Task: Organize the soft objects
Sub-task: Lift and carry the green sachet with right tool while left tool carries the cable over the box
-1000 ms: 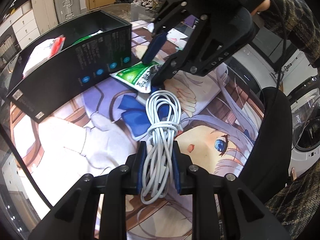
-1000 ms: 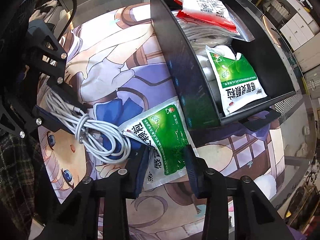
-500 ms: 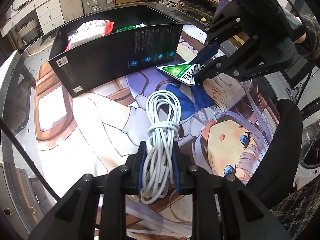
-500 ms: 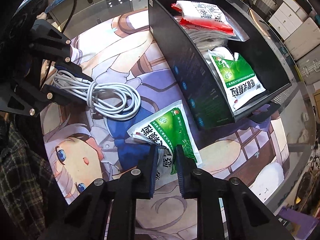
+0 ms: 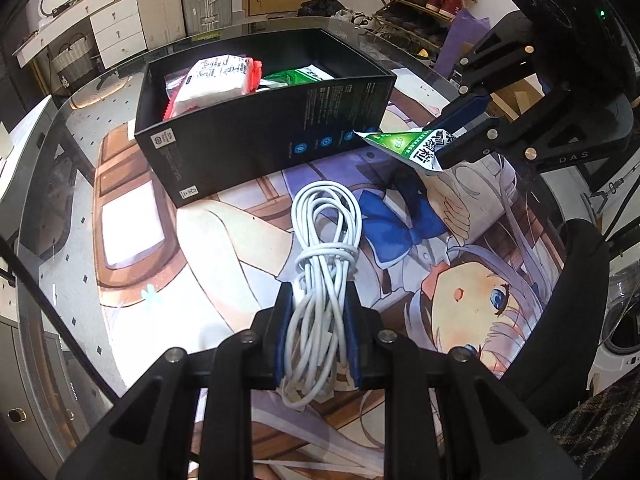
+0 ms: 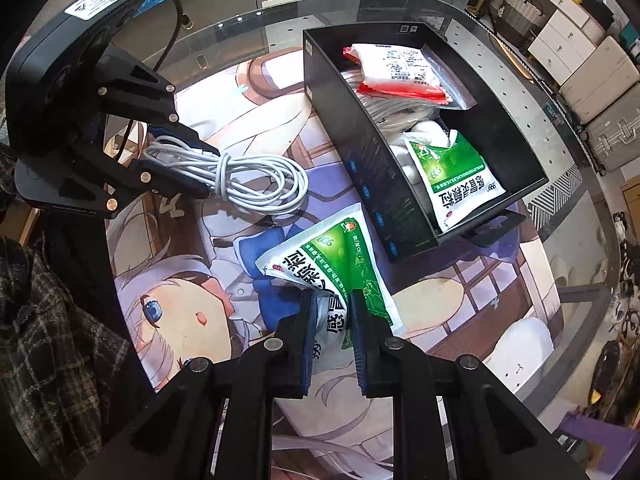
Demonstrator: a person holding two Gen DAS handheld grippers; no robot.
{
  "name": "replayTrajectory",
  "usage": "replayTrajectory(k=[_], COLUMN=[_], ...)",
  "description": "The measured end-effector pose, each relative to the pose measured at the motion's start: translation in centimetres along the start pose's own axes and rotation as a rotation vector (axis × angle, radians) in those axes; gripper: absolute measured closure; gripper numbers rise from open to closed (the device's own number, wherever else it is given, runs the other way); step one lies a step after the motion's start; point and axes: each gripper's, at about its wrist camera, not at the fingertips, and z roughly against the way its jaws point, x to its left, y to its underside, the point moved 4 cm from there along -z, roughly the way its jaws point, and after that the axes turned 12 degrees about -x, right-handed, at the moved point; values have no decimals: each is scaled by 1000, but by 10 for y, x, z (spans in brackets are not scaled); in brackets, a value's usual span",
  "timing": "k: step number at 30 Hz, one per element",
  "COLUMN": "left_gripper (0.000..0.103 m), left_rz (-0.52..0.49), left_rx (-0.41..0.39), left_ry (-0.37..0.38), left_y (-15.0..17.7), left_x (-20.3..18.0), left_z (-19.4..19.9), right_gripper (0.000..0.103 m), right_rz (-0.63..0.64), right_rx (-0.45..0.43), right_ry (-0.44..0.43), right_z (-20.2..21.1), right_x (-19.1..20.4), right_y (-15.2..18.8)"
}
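Overhead, two fisheye views looked down on a glass surface (image 5: 60, 152) covered by a large printed mat (image 6: 248, 320) showing an anime girl. From the left wrist camera, the left gripper (image 5: 318, 320) sat at 6 o'clock, clenched on a bundled white cable (image 5: 326, 264) whose loops fanned out toward 12 o'clock above the mat. At about 11 o'clock from the cable stood an open black box (image 5: 256, 136), and inside it lay a white-and-red packet (image 5: 216, 80) and a green sachet (image 5: 296, 76). At 2 o'clock the right gripper (image 5: 452, 140) came in from the upper right, pinching one end of a green-and-white sachet (image 5: 404, 146), which hung clear of the mat just beside the near right corner of the box. From the right wrist camera, the right gripper (image 6: 332, 320) sat at 6 o'clock with its blue pads (image 6: 308, 328) pressed tight on the crumpled lower part of that same green-and-white sachet (image 6: 336, 264); its jaws had just been closing on it. The black box (image 6: 360, 152) lay toward 1 o'clock, holding the white-and-red packet (image 6: 396, 72), some pale bundled items and a second green sachet (image 6: 452, 184). At 9 to 10 o'clock the left gripper (image 6: 200, 168) held the white cable (image 6: 256, 180). A plaid sleeve (image 6: 44, 320) filled the lower left edge.
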Motion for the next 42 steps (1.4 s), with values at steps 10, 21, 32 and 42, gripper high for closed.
replayTrajectory(k=[10, 21, 32, 42], left_gripper=[82, 82, 82, 82], left_rz=[-19, -54, -69, -72], left_rx=[-46, -87, -119, -153], left_ry=[-26, -42, -57, -69], left_y=[-28, -51, -71, -96], left_x=[7, 7, 13, 21], left_z=[20, 36, 49, 53], right_gripper=[87, 87, 87, 87], right_rz=[-4, -16, -23, -45], right_rx=[-74, -117, -144, -165], right_ry=[41, 61, 88, 110], right_z=[27, 47, 56, 59], right_x=[4, -9, -21, -36], right_y=[-6, -25, -39, -50])
